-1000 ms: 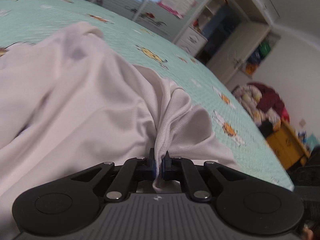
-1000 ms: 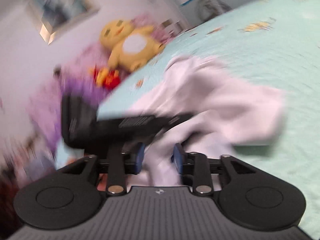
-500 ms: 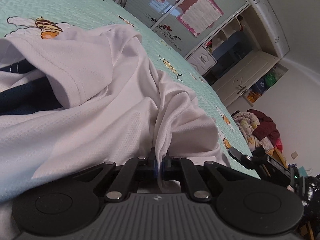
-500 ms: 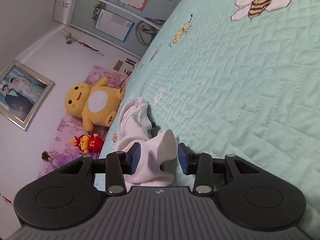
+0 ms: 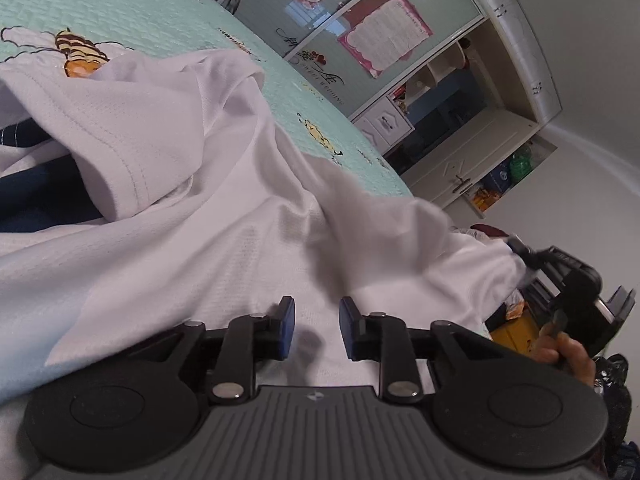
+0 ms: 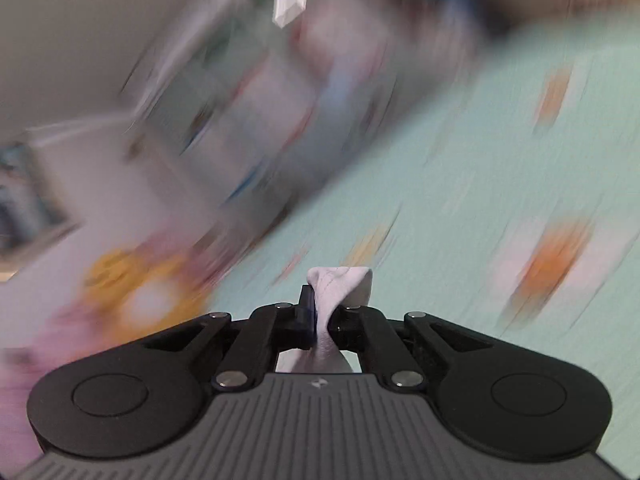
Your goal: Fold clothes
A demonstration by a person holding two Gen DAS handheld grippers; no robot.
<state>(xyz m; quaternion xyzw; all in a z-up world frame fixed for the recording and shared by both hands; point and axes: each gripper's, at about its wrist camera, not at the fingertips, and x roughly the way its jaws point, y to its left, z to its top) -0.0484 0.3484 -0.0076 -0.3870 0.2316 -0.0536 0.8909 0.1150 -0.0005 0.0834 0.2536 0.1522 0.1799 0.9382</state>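
A white shirt [image 5: 180, 216] lies crumpled on the mint-green bedspread [image 5: 120, 12], with a sleeve hem folded over dark blue cloth [image 5: 36, 196] at the left. My left gripper [image 5: 317, 328] rests low over the shirt, its jaws opening, with cloth lying under the gap and not pinched. At the right edge of the left wrist view the right gripper [image 5: 520, 254] pulls a stretched corner of the shirt, held in a person's hand [image 5: 568, 354]. In the blurred right wrist view my right gripper [image 6: 326, 312] is shut on a bunch of white shirt cloth [image 6: 340, 284].
A wardrobe with mirrored doors and posters [image 5: 360, 36] and white cabinets [image 5: 472, 152] stand beyond the bed's far edge. A yellow plush toy [image 6: 132, 284] shows blurred at the left of the right wrist view. Bee prints [image 5: 76, 52] dot the bedspread.
My left gripper has let go of the shirt fold and its jaws have spread. The right gripper has closed on the white cloth and swung upward, tightening the shirt's edge.
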